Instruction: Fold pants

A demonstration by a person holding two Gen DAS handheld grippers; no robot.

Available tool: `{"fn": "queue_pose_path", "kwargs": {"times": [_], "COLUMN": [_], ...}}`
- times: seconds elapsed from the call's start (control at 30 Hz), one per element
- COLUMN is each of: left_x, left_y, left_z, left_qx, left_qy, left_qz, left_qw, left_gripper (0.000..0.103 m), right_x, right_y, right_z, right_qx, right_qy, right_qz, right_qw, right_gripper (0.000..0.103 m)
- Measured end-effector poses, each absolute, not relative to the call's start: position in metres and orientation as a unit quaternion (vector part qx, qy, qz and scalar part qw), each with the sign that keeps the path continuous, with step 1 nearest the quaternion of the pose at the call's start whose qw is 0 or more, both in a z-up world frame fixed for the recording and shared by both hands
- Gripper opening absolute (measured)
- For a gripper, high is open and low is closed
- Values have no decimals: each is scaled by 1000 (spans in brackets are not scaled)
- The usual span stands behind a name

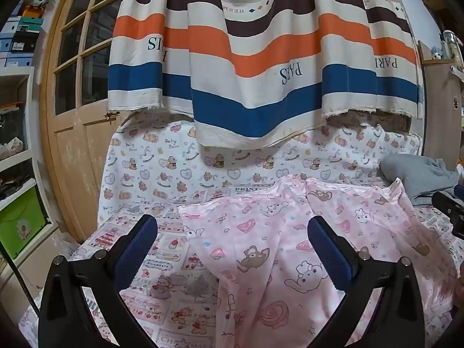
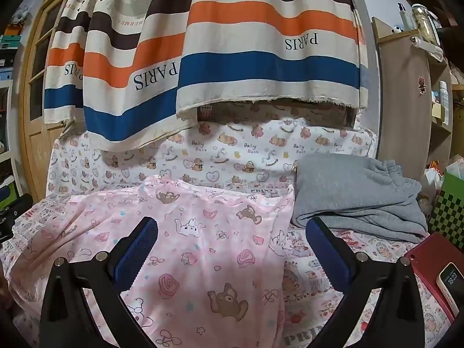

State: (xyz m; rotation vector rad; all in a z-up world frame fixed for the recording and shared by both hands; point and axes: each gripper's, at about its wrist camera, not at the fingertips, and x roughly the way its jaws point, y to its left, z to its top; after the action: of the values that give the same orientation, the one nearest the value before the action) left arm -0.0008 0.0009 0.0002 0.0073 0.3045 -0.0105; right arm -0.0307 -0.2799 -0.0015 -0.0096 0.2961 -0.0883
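Note:
Pink cartoon-print pants (image 1: pixel 290 246) lie spread on the printed bed sheet (image 1: pixel 174 264), legs pointing away from me. In the right wrist view the pants (image 2: pixel 188 246) fill the middle and left. My left gripper (image 1: pixel 232 243) is open and empty above the pants' left edge, its left finger over the bare sheet. My right gripper (image 2: pixel 232 246) is open and empty above the pants' right edge, its right finger over the sheet. The right gripper's body (image 1: pixel 452 208) shows at the far right of the left wrist view.
A folded grey garment (image 2: pixel 356 197) lies at the back right of the bed. A red tablet (image 2: pixel 432 264) with a phone (image 2: pixel 452 284) on it lies at the right edge. A striped curtain (image 1: pixel 261 58) hangs behind the bed. A wooden door (image 1: pixel 72 116) and shelves stand left.

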Motion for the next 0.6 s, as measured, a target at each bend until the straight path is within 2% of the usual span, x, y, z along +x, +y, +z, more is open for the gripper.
{"fn": "queue_pose_path", "kwargs": {"times": [0.17, 0.6], "left_x": [-3, -2], "left_y": [4, 6], "left_z": [1, -1], "left_qx": [-2, -3], "left_qy": [148, 147], "left_qz": [9, -6], "left_qw": [989, 989], "left_gripper": [103, 103], "right_x": [-34, -34], "right_y": [-277, -279], "right_z": [-1, -3], "right_qx": [-10, -4], "right_qy": [124, 134], "right_qz": [-45, -43], "right_qw": [991, 990], "right_gripper": [103, 103]}}
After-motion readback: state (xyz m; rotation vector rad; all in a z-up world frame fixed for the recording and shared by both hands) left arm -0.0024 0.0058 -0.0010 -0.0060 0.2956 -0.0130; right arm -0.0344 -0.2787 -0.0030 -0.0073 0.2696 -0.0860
